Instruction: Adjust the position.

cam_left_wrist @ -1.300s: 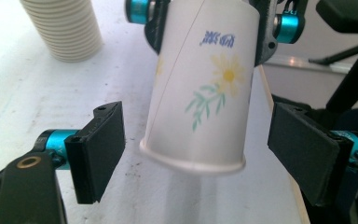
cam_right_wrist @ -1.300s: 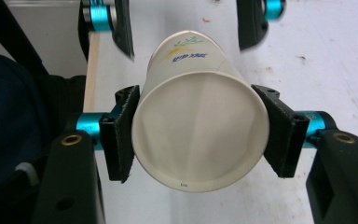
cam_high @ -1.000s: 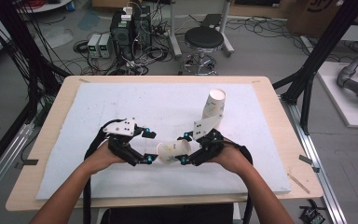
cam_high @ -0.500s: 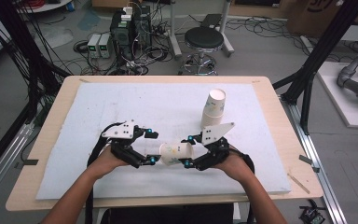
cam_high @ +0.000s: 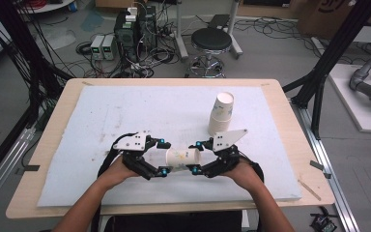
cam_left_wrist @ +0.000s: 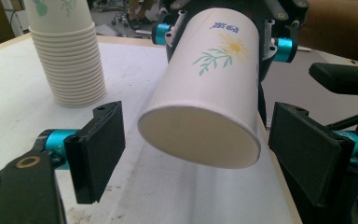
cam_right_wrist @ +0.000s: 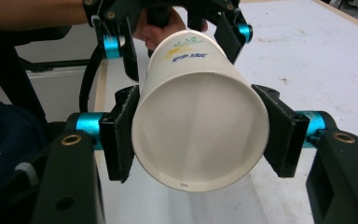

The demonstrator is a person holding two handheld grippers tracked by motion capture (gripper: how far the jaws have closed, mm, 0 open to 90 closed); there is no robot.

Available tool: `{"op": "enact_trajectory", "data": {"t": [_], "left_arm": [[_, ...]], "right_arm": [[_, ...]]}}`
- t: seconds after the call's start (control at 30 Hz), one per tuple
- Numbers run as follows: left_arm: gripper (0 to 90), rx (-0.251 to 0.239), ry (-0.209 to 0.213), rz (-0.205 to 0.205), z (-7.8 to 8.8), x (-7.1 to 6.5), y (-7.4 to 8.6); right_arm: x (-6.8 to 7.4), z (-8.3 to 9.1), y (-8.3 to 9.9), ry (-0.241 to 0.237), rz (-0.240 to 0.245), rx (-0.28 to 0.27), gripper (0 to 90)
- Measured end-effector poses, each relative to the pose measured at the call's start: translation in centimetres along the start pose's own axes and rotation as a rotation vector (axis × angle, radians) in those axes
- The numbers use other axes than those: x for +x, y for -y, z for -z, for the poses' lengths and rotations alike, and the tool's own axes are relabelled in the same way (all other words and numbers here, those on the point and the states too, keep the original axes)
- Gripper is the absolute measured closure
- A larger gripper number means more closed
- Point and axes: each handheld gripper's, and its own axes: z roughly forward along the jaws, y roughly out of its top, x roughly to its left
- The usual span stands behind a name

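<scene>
**One cup between two claws**

One paper cup [cam_high: 182,158] is lying sideways above the bench [cam_high: 53,145], between two claws. The right claw [cam_right_wrist: 198,135] is gripping it, both pads pressing the cup's sides near its base. The left claw [cam_left_wrist: 205,154] is standing open, its jaws apart on either side of the cup's other end without touching it. One stack of cups [cam_high: 221,115] is standing upright just beyond the right claw, on the white mat [cam_high: 125,111].
</scene>
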Motion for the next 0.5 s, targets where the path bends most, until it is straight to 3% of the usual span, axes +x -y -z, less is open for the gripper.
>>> {"op": "enact_trajectory", "data": {"t": [0.23, 0.5], "left_arm": [[19.7, -0.017, 0.009, -0.021, -0.03, 0.11, 0.04], [26.2, -0.056, 0.015, -0.017, -0.06, 0.17, 0.04]], "right_arm": [[-0.13, -0.16, -0.31, -0.024, -0.004, -0.026, 37.2], [-0.58, -0.25, -0.07, -0.042, -0.049, -0.074, 37.2]]}}
